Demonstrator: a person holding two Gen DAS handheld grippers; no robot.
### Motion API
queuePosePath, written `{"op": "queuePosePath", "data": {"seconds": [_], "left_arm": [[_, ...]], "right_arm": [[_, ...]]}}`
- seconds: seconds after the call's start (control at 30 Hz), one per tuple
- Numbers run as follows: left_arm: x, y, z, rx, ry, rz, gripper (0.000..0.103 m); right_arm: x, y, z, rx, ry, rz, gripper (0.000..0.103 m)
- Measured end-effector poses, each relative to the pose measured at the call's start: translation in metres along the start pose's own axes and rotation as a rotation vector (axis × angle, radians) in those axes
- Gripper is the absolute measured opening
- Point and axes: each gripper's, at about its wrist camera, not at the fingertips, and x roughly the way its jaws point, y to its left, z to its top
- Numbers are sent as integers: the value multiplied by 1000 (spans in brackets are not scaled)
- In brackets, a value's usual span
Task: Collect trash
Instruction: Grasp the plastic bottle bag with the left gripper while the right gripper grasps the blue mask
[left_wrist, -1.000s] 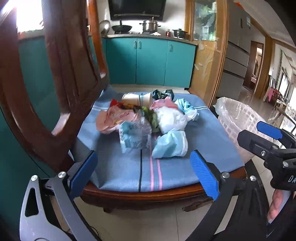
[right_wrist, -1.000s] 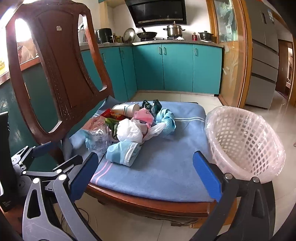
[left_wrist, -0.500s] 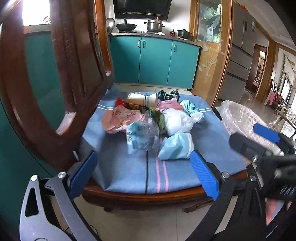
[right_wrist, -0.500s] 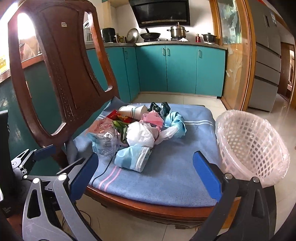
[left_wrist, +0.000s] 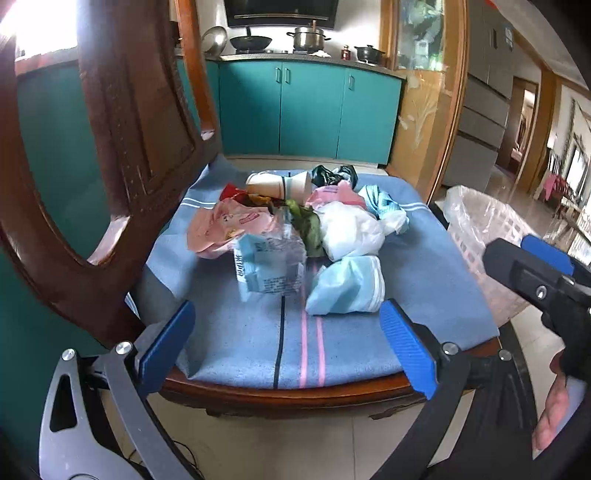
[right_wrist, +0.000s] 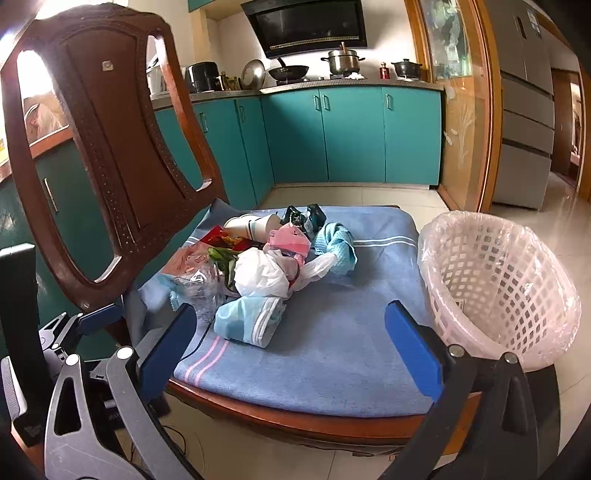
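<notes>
While both sets of tongs hang released and empty at the front edge of a wooden chair (right_wrist: 92, 155), the left tongs (left_wrist: 288, 343) and right tongs (right_wrist: 291, 343) face a heap of trash (left_wrist: 295, 236) on the blue-towelled seat (right_wrist: 332, 350). Beside the seat stands a pink lined basket (right_wrist: 517, 280), just right of the heap.

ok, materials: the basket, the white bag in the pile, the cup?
Basket: pale pink rigid plastic with an open lattice, lined with thin clear film bunched over its rim. White bag: thin glossy plastic, crinkled and translucent. Cup: matte beige, probably paper, lying on its side.
</notes>
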Motion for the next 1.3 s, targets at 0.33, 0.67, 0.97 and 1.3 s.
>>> {"op": "queuePosePath", "data": {"seconds": [0.33,0.67,0.97,1.3], "left_arm": [[34,17,12,7,21,3,99],[93,19,30,-12,90,-51,82],[44,30,34,-56,20,-107,47],[-35,37,44,-45,-214,-122,47]], "right_arm": [[16,-16,6,49,22,-23,100],[36,-13,3,40,69,-20,99],[66,-5,-11,22,155,18,100],[137,42,-18,-60,209,37,90]]}}
